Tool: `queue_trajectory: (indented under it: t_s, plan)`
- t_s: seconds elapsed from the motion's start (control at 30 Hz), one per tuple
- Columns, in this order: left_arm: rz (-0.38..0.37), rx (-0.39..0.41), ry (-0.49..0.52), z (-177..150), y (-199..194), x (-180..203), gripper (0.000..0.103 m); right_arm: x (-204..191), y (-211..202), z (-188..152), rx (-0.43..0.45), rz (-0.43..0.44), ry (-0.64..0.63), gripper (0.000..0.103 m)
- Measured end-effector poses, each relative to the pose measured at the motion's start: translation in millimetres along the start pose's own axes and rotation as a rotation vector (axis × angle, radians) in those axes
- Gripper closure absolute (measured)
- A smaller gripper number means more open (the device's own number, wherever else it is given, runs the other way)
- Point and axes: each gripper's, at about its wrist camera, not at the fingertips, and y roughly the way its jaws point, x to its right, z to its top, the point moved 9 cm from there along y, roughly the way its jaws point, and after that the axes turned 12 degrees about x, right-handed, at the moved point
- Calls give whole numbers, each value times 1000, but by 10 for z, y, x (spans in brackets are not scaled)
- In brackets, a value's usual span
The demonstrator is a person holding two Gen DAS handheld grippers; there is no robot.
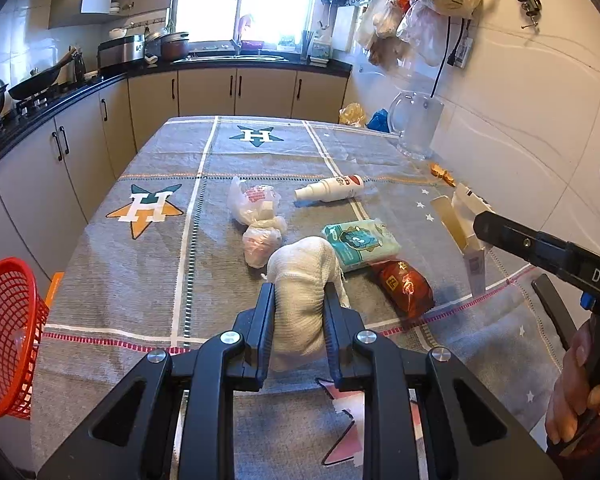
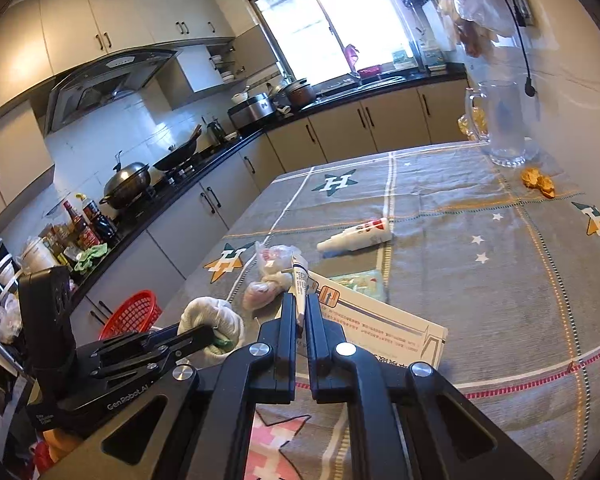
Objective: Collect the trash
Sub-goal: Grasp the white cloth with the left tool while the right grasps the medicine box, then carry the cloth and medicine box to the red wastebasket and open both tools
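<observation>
My left gripper (image 1: 299, 294) is shut on a white cloth bundle (image 1: 304, 276), held above the table's near edge; the bundle also shows in the right wrist view (image 2: 212, 316). My right gripper (image 2: 301, 304) is shut on a white open carton (image 2: 380, 332), seen in the left wrist view (image 1: 462, 220) at the right. On the grey tablecloth (image 1: 160, 280) lie a knotted plastic bag (image 1: 256, 208), a white spray bottle (image 1: 330, 189), a green tissue pack (image 1: 360, 242), a red snack packet (image 1: 406, 286) and orange peel (image 2: 538, 182). A red mesh basket (image 1: 8, 336) hangs off the table's left edge.
A clear glass pitcher (image 1: 416, 124) stands at the far right by the tiled wall. Kitchen counters with pots and a wok (image 2: 128, 182) run along the left and back. Bags (image 1: 420, 0) hang on the wall above.
</observation>
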Motion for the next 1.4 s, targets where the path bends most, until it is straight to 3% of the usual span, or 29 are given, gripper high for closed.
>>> queue_trajectory:
  t_s: [0.9, 1.4]
  plan:
    - [43, 43, -25, 15, -275, -290, 82, -523, 96, -82, -53, 95, -10, 97]
    - [105, 93, -60, 39, -568, -686, 81, -981, 208, -104, -92, 158, -43, 97]
